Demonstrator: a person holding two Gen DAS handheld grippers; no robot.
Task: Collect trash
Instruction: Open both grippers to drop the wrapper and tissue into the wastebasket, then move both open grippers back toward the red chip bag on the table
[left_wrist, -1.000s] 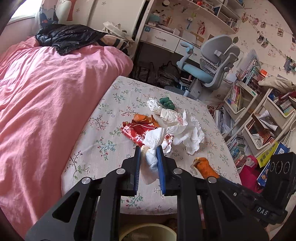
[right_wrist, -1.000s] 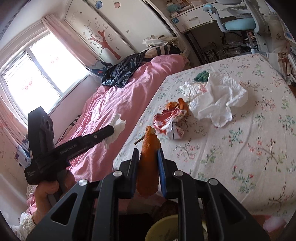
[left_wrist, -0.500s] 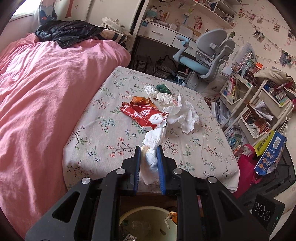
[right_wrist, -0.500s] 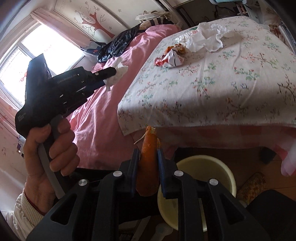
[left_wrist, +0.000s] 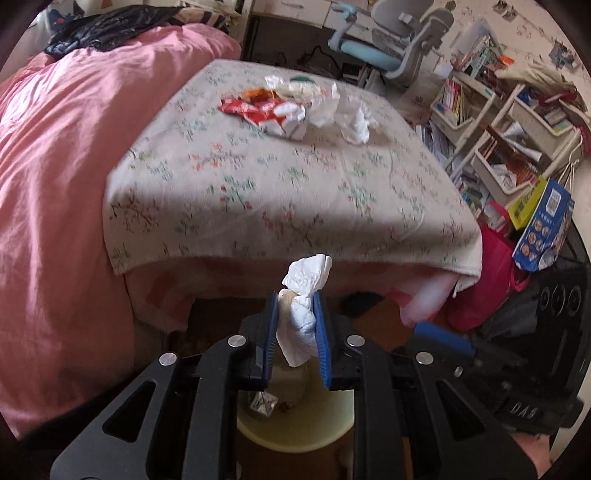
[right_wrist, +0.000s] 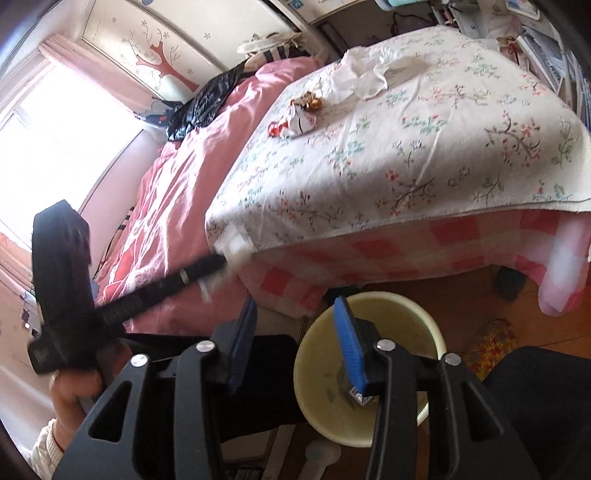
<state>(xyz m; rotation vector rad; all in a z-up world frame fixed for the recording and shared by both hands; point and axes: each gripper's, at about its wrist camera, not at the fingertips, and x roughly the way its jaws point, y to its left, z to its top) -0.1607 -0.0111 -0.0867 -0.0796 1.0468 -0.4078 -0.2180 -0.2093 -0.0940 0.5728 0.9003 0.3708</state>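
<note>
Our left claw (left_wrist: 295, 328) loosens around the tissue (left_wrist: 301, 314); our empty right claw (right_wrist: 295, 347) spreads over the half-hidden bin (right_wrist: 402, 306).

Crumpled soft paper tissue (left_wrist: 303, 314); smooth pale plastic bin (right_wrist: 417, 306); matt floral cloth on the tabletop (left_wrist: 280, 192); glossy crinkled red wrapper (left_wrist: 266, 112); wrinkled pink cotton bedspread (left_wrist: 55, 166).

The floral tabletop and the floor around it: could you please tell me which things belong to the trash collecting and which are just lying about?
Job: white tissue in left claw; yellow bin; red wrapper; crumpled tissues.

Lying about: desk chair; black jacket; blue box.
</note>
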